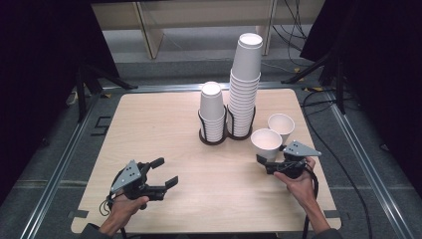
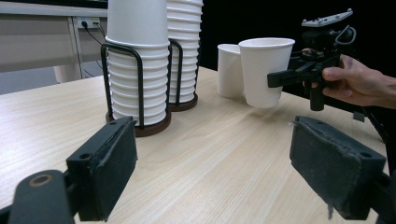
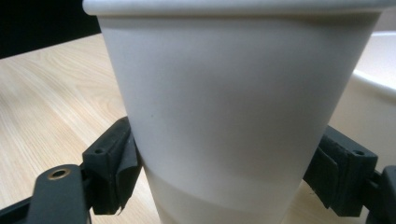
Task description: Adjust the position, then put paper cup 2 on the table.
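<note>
Right claw [image 1: 263,160] grips one paper cup [image 1: 266,143], lifted just off the worktop [image 1: 164,129] near the cup stacks [image 1: 244,94]. Left claw [image 1: 166,173] gapes wide, empty. Stacking's not yet done; another loose cup [image 1: 281,125] waits.

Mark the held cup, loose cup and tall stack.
held cup [image 2: 264,70], left gripper view, side wall.
loose cup [image 1: 281,124], high view, its inside.
tall stack [image 1: 247,62], high view, top cup's side.

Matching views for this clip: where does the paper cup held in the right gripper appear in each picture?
High view: the held cup sits right of centre, near the table's right edge.
Left gripper view: upper right of centre.
Right gripper view: centre, close up, between the jaws of the right gripper.
Shared landmark: the loose cup just beside it, at the right edge in the right gripper view.
</note>
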Tool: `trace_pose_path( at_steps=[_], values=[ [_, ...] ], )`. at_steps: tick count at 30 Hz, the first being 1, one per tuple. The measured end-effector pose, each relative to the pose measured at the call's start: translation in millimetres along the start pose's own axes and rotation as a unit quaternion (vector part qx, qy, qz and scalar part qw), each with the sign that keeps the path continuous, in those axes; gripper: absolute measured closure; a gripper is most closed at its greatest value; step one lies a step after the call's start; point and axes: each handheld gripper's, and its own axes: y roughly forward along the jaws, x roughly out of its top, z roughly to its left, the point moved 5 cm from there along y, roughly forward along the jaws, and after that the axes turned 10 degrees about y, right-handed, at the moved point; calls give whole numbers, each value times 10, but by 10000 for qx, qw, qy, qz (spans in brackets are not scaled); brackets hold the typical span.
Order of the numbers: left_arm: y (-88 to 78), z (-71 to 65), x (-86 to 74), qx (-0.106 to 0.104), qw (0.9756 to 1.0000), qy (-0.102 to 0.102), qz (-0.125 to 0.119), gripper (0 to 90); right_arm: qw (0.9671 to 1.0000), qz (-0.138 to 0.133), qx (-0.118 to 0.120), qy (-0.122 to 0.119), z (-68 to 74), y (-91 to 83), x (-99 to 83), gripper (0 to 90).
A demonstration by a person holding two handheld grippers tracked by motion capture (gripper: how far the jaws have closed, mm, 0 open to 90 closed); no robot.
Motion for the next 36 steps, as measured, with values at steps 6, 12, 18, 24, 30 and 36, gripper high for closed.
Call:
trace_pose_path(
  at_steps=[6,12,18,24,30,36],
  values=[
    [1,-5,-6,-28,10000,8,40,146,9999,117,-44,-27,-64,23,-49,203],
    [1,9,-3,-27,10000,-25,-79,145,9998,214,2,-13,-55,53,-81,201],
    [-6,10,-14,2,10000,-20,68,146,9991,384,-133,-146,-93,86,-125,199],
    [-4,4,-18,-19,10000,-20,40,145,9984,484,-155,-254,-107,132,-154,194],
    [-3,-10,-12,-56,10000,21,43,145,9976,617,-186,-261,-142,145,-193,191],
    [-3,-5,-19,-51,10000,14,63,145,9964,782,-246,-207,-143,131,-217,155]
  ],
)
